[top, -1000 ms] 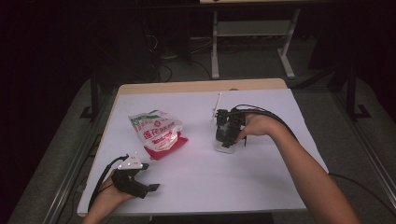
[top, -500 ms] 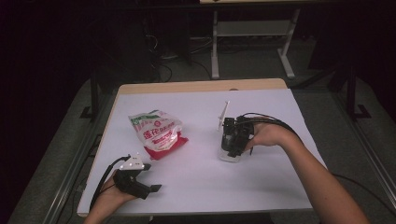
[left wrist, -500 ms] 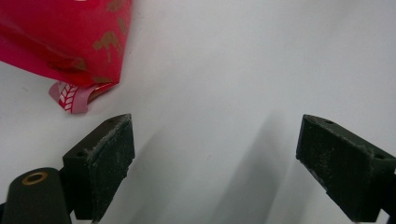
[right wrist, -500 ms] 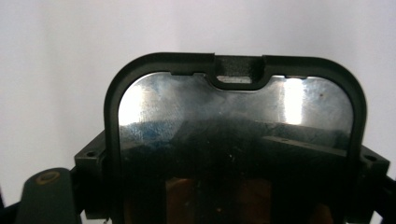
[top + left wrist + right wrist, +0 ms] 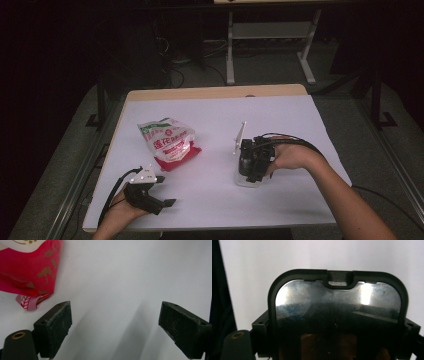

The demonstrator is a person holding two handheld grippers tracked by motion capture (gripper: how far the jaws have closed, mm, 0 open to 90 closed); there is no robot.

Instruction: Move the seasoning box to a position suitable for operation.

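I see a snack bag (image 5: pixel 169 142) lying left of centre on the white table (image 5: pixel 280 115). Beyond the table are a grey stand (image 5: pixel 270 35) and floor cables (image 5: pixel 180 55).

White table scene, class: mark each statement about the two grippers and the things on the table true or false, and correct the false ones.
1. The left gripper has its jaws wide apart with nothing between them. True.
2. The right gripper grips the red and white printed snack bag. False: its jaws sit either side of a black-rimmed shiny metal tray.
3. The snack bag lies between the two grippers on the white table. True.
4. The left gripper rests on the snack bag. False: it is at the table's near edge, apart from the bag.
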